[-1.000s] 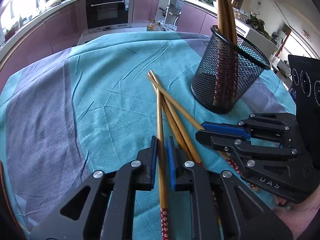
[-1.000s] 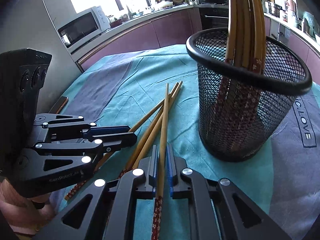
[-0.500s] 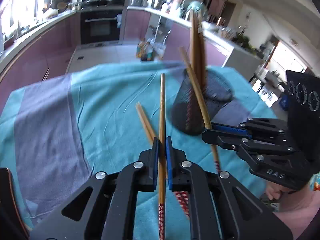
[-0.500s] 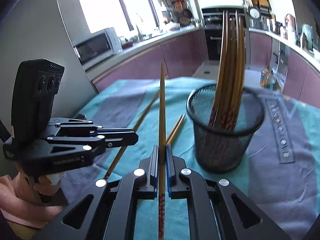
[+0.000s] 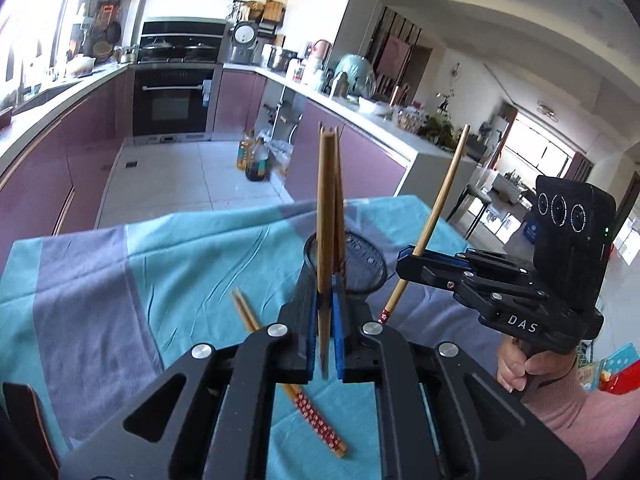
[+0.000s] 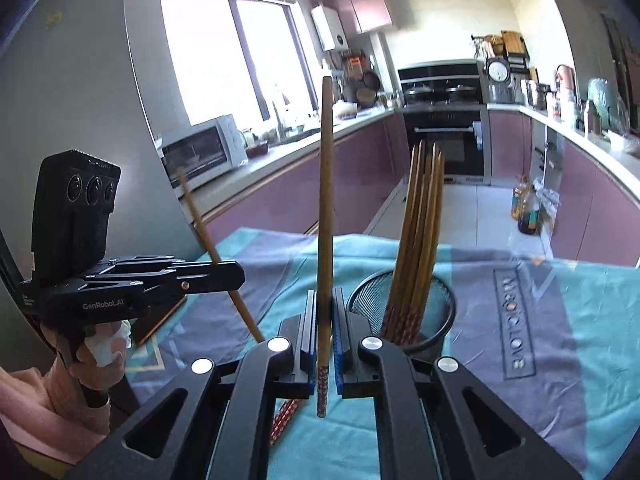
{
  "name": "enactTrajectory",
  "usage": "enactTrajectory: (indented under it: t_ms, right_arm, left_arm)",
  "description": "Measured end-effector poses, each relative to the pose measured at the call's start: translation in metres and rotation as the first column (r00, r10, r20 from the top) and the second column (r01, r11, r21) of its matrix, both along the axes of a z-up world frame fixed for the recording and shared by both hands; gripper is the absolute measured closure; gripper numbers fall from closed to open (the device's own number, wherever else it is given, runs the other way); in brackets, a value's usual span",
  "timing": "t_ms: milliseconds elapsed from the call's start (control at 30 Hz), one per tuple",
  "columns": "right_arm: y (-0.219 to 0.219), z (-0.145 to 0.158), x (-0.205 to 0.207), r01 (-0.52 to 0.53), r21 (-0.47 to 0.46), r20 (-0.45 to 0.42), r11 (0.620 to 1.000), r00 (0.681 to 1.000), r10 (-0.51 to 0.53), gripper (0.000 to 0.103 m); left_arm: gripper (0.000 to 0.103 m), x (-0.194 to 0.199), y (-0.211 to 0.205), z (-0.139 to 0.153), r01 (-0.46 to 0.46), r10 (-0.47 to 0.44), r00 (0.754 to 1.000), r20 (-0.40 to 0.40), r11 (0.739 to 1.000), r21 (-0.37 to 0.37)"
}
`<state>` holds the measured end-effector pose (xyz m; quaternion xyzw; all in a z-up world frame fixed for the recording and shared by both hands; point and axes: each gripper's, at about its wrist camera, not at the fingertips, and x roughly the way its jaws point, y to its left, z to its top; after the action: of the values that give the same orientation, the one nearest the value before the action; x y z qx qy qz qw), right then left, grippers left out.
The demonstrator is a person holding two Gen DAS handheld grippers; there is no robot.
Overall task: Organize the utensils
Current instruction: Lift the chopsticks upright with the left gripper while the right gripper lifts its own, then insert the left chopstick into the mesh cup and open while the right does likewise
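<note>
My left gripper is shut on a wooden chopstick that stands up between its blue pads, lifted off the cloth. My right gripper is shut on another chopstick, also upright and in the air. Each gripper shows in the other's view: the right gripper with its slanted chopstick, and the left gripper with its own. The black mesh cup just ahead holds several chopsticks. Two more chopsticks lie on the cloth below.
A teal and grey tablecloth covers the table, whose far edge drops to a tiled kitchen floor with bottles. A dark wooden piece sits at the near left. A hand holds the right gripper's grip.
Both grippers have risen from the cloth, each lifting one chopstick clear, and both now point less steeply down. The cup now looks lower and smaller. Two chopsticks stayed on the cloth.
</note>
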<state>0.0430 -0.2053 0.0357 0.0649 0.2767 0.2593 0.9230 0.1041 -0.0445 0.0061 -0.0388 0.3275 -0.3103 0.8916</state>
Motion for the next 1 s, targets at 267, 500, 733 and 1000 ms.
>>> enactTrajectory:
  t_ms: [267, 500, 733, 1000]
  right_arm:
    - [-0.012, 0.023, 0.006, 0.038, -0.005, 0.066, 0.999, 0.997, -0.037, 0.097]
    - [-0.018, 0.039, 0.015, 0.065, 0.012, 0.109, 0.998, 0.992, -0.066, 0.097]
    - [-0.018, 0.040, 0.026, 0.087, 0.002, 0.121, 0.996, 0.989, -0.086, 0.097]
    - [-0.012, 0.024, 0.038, 0.099, -0.016, 0.078, 0.995, 0.992, -0.097, 0.097]
  left_arm:
    - [0.096, 0.013, -0.010, 0.031, 0.015, -0.013, 0.999, 0.044, 0.998, -0.056]
    - [0.096, 0.022, -0.020, 0.059, 0.028, -0.020, 0.995, 0.101, 0.996, -0.084]
    - [0.096, 0.024, -0.033, 0.071, 0.027, -0.017, 0.990, 0.141, 0.997, -0.067]
    - [0.096, 0.035, -0.049, 0.062, -0.002, 0.001, 0.992, 0.123, 1.000, 0.003]
